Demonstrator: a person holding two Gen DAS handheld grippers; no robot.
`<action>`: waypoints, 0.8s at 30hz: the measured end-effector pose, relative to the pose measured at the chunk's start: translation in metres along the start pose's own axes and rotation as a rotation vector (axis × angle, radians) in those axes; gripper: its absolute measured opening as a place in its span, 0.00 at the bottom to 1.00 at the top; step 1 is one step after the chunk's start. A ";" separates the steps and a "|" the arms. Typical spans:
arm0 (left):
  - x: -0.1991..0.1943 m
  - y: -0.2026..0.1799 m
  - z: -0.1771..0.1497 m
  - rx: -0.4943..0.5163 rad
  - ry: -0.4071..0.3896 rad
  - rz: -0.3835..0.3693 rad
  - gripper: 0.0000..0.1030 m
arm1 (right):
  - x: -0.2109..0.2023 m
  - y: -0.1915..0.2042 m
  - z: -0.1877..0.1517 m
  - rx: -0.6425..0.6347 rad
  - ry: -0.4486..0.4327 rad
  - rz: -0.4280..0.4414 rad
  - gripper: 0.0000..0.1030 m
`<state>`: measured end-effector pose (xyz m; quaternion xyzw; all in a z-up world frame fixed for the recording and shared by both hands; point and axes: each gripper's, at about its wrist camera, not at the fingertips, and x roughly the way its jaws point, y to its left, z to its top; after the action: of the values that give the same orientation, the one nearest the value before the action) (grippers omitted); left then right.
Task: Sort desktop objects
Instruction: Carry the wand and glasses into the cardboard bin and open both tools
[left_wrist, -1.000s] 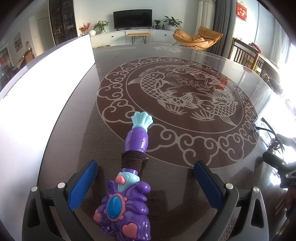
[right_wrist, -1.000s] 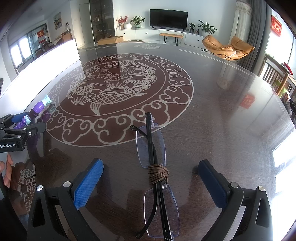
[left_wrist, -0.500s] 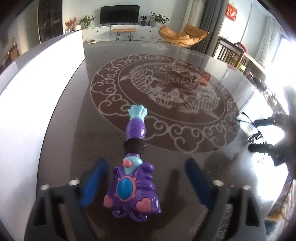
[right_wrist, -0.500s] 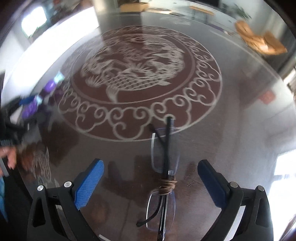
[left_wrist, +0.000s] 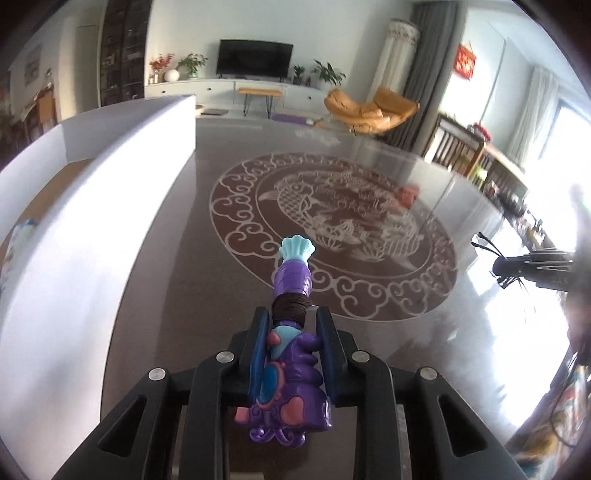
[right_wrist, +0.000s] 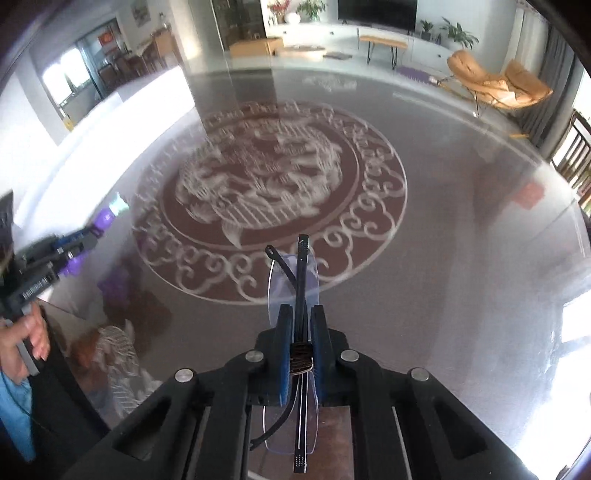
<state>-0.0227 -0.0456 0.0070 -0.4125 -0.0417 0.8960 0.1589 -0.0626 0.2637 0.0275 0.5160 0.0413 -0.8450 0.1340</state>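
Clamped in the left gripper (left_wrist: 291, 325), a purple toy wand (left_wrist: 290, 332) is held above the bench (left_wrist: 221, 295), its shell tip pointing toward the fish medallion (left_wrist: 332, 229). Folded glasses (right_wrist: 295, 295) are pinched at their cord-wrapped middle by the closed right gripper (right_wrist: 299, 325), just short of the medallion's scrolled rim.

Purple toy wand (left_wrist: 291, 280), folded rimless glasses (right_wrist: 295, 280), both aloft
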 end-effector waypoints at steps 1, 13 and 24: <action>-0.009 0.002 0.001 -0.020 -0.020 -0.005 0.25 | -0.006 0.004 0.004 -0.006 -0.013 0.007 0.10; -0.147 0.136 0.065 -0.202 -0.223 0.145 0.25 | -0.014 0.196 0.155 -0.145 -0.213 0.325 0.10; -0.089 0.258 0.036 -0.371 0.059 0.329 0.26 | 0.107 0.405 0.213 -0.328 -0.017 0.346 0.13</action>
<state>-0.0598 -0.3159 0.0425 -0.4617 -0.1333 0.8745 -0.0665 -0.1827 -0.1895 0.0594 0.4796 0.0876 -0.7958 0.3592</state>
